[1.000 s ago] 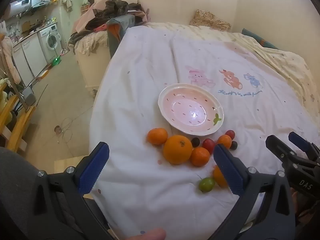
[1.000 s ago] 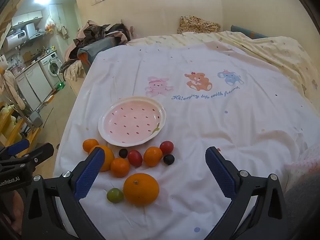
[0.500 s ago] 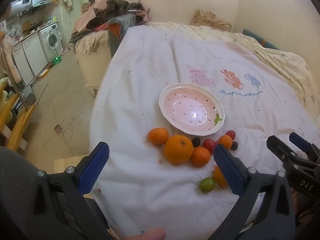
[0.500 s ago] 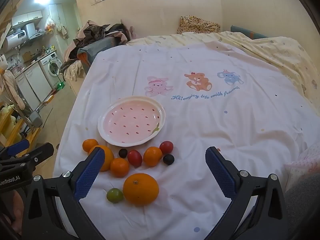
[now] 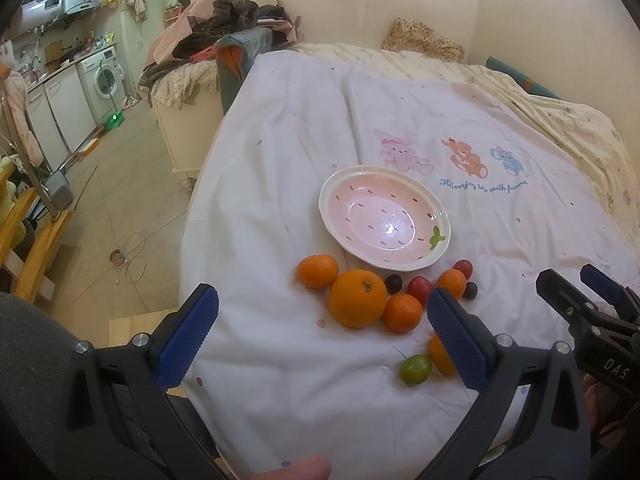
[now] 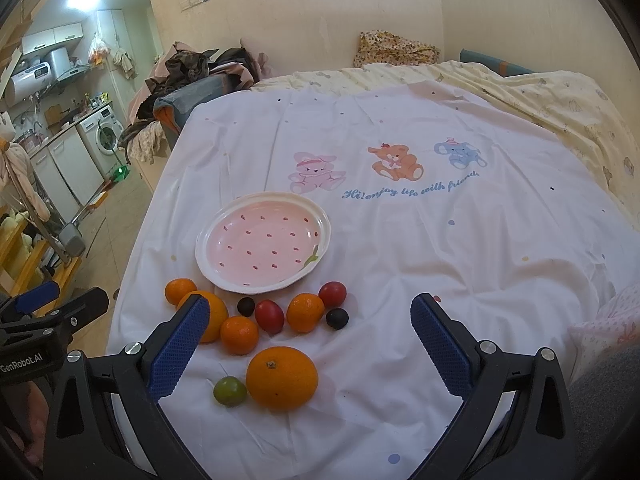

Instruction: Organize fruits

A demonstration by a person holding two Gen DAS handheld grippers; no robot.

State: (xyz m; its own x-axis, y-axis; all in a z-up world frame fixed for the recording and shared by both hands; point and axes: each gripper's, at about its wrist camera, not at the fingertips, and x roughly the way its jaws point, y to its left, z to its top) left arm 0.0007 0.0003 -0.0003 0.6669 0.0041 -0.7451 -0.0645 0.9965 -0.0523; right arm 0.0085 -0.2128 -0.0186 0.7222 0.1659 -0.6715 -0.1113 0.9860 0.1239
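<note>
A pink strawberry-pattern plate (image 5: 438, 254) (image 6: 208, 256) lies empty on the white bedsheet. In front of it lie several fruits: a large orange (image 5: 357, 298) (image 6: 282, 378), small mandarins (image 5: 317, 271) (image 6: 239, 335), red cherry tomatoes (image 5: 419, 286) (image 6: 269, 316), dark grapes (image 5: 394, 283) (image 6: 337, 318) and a green tomato (image 5: 416, 369) (image 6: 229, 391). My left gripper (image 5: 324, 328) is open and empty, held above the fruits. My right gripper (image 6: 308, 344) is open and empty, above the nearest fruits. Each gripper shows at the edge of the other's view.
The white sheet (image 6: 420, 240) with cartoon animals covers the bed. The bed's left edge drops to a tiled floor (image 5: 108, 208) with a cable. A cabinet piled with clothes (image 5: 212, 28) stands at the back left. A yellow quilt (image 6: 560, 112) lies at the right.
Both views have shifted very slightly; the fruits and plate have not moved and both grippers stay open.
</note>
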